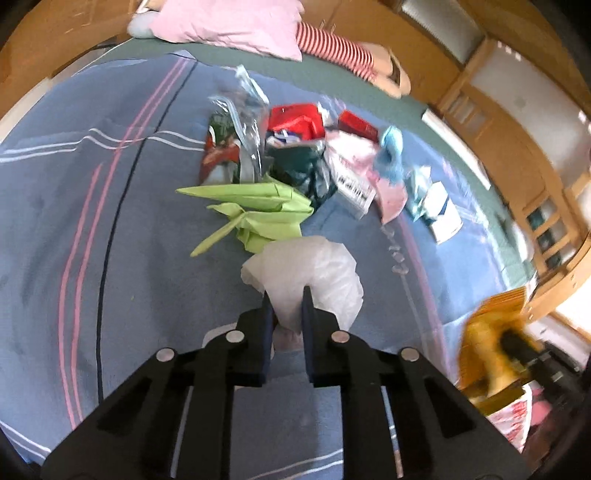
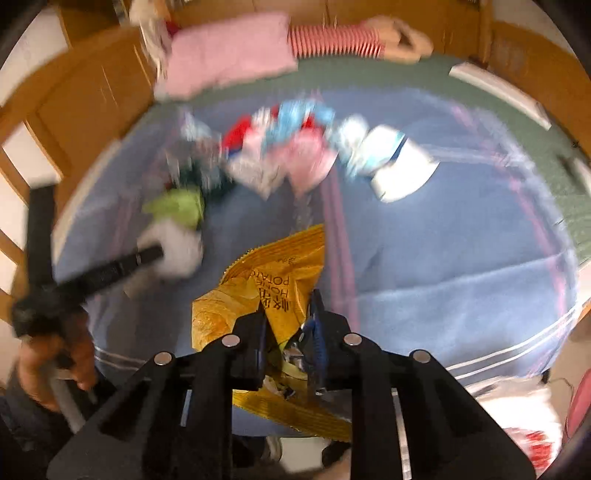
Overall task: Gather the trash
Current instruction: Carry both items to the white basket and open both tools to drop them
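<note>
A heap of trash lies on a blue blanket (image 1: 110, 221): a folded green paper (image 1: 258, 210), red wrappers (image 1: 295, 120), clear plastic (image 1: 247, 110), a pink wrapper (image 1: 388, 192) and a blue-white carton (image 1: 439, 210). My left gripper (image 1: 286, 295) is shut on a crumpled white plastic bag (image 1: 314, 273), just in front of the green paper. My right gripper (image 2: 288, 306) is shut on a yellow potato chip bag (image 2: 266, 280) held above the blanket (image 2: 443, 258). The left gripper (image 2: 147, 254) and the white bag (image 2: 173, 247) show at the left of the right wrist view. The right wrist view is blurred.
A pink pillow (image 1: 229, 26) and a red-striped cloth (image 1: 332, 48) lie at the bed's far end. Wooden cabinets (image 1: 517, 147) stand at the right. A red-printed white bag (image 2: 524, 428) hangs at the lower right. The chip bag (image 1: 491, 350) also shows at the left wrist view's right edge.
</note>
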A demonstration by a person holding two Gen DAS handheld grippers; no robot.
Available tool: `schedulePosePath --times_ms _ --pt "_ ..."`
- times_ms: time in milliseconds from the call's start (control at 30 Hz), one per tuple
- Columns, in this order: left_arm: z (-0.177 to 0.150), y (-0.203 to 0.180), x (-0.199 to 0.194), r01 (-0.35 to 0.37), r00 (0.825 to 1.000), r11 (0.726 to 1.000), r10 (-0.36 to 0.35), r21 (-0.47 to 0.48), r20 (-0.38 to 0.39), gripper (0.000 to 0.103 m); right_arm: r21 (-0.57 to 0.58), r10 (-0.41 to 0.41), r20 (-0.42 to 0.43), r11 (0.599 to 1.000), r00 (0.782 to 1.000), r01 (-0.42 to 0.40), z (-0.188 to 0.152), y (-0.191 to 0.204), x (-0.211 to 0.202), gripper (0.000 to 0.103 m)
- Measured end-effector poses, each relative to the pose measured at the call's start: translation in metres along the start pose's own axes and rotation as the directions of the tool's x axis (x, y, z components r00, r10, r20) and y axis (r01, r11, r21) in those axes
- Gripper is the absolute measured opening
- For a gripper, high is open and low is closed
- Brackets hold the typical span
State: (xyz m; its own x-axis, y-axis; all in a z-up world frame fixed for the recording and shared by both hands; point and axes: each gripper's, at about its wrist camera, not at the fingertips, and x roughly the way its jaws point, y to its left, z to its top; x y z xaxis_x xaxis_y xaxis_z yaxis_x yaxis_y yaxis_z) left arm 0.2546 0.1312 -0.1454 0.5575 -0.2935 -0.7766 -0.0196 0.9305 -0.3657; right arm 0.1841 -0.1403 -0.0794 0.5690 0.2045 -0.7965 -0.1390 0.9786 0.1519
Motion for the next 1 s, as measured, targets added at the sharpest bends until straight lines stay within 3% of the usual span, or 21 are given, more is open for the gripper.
schedulePosePath --times_ms 200,267,367,467,500,533,633,733,800,833,867,933,1000 --pt "-0.016 -0.011 -0.028 0.115 0.988 0.993 -0.115 -0.003 0.104 0.014 -0.043 -0.101 0.046 0.994 0.994 0.103 -0.018 -0.046 -0.071 0.022" --pt "-0.026 -0.024 -0.047 0.144 0.977 0.989 -0.146 0.021 0.153 0.014 -0.057 -0.145 0.014 0.988 0.989 0.145 -0.038 -0.068 -0.086 0.022" --pt "-0.042 -0.047 -0.07 0.272 0.947 0.962 -0.271 0.018 0.17 0.014 -0.105 -0.183 -0.101 0.979 0.978 0.172 -0.073 -0.089 -0.09 0.025" --pt "-0.059 -0.094 -0.087 0.326 0.929 0.936 -0.343 0.131 0.139 0.014 -0.167 -0.232 -0.181 0.965 0.956 0.203 -0.102 -0.097 -0.087 0.042" --pt "-0.066 -0.11 -0.092 0.345 0.922 0.922 -0.368 0.176 0.118 0.014 -0.173 -0.251 -0.172 0.96 0.953 0.222 -0.106 -0.099 -0.091 0.056" --pt "-0.072 -0.121 -0.094 0.357 0.918 0.912 -0.383 0.203 0.104 0.014 -0.154 -0.278 -0.125 0.954 0.952 0.258 -0.106 -0.103 -0.101 0.063" --pt "-0.099 -0.16 -0.093 0.398 0.907 0.87 -0.421 0.292 0.018 0.014 0.014 -0.279 -0.007 0.96 0.96 0.279 -0.097 -0.125 -0.13 0.067" --pt "-0.128 -0.189 -0.081 0.435 0.896 0.823 -0.435 0.365 -0.086 0.015 0.24 -0.267 0.113 0.942 0.957 0.235 -0.086 -0.154 -0.161 0.073" --pt "-0.151 -0.207 -0.073 0.463 0.885 0.78 -0.434 0.421 -0.169 0.017 0.321 -0.242 0.149 0.929 0.959 0.185 -0.082 -0.166 -0.168 0.073" --pt "-0.161 -0.215 -0.069 0.475 0.879 0.755 -0.426 0.452 -0.212 0.028 0.342 -0.234 0.158 0.924 0.959 0.169 -0.08 -0.169 -0.167 0.073" --pt "-0.168 -0.218 -0.066 0.466 0.885 0.747 -0.407 0.474 -0.227 0.048 0.353 -0.23 0.16 0.922 0.96 0.162 -0.079 -0.17 -0.165 0.073" --pt "-0.169 -0.218 -0.066 0.389 0.92 0.767 -0.349 0.51 -0.178 0.077 0.353 -0.226 0.153 0.922 0.962 0.161 -0.078 -0.168 -0.159 0.074" --pt "-0.153 -0.205 -0.072 0.32 0.943 0.805 -0.322 0.5 -0.085 0.083 0.338 -0.207 0.137 0.929 0.969 0.151 -0.077 -0.165 -0.151 0.074"
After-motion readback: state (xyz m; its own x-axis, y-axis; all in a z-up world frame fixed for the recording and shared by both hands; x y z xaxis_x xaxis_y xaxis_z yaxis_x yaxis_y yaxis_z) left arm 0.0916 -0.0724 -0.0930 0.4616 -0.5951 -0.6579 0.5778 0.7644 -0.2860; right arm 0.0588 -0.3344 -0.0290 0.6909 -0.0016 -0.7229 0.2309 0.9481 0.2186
